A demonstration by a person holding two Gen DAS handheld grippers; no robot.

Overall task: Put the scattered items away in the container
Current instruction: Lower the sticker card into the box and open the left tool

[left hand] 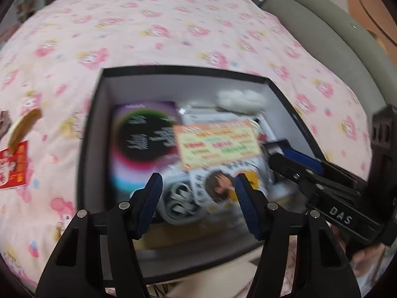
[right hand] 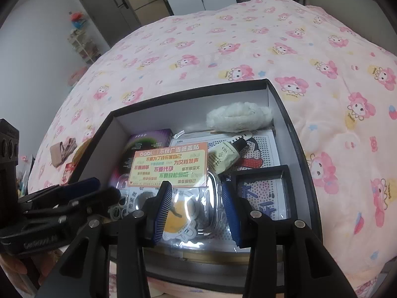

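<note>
Right now you hold both grippers over the near end of the black box (right hand: 278,94), tilted down into it, which suits dropping things in rather than picking them up. Your left gripper (left hand: 198,193) stands spread wide with nothing between its pads. Your right gripper (right hand: 197,206) is parted too; the clear packet with the yellow sticker (right hand: 178,213) lies beneath it in the box, and the pads do not seem to press on it, so I judge it released. Inside the box the orange-edged card (right hand: 168,167) rests on top of the purple carton (right hand: 151,136), and the white fluffy thing (right hand: 238,118) sits against the far wall. Outside the box, to its left on the pink quilt (left hand: 173,37), a red packet (left hand: 12,165) and a tan piece (left hand: 23,129) lie loose, not yet tidied away.
</note>
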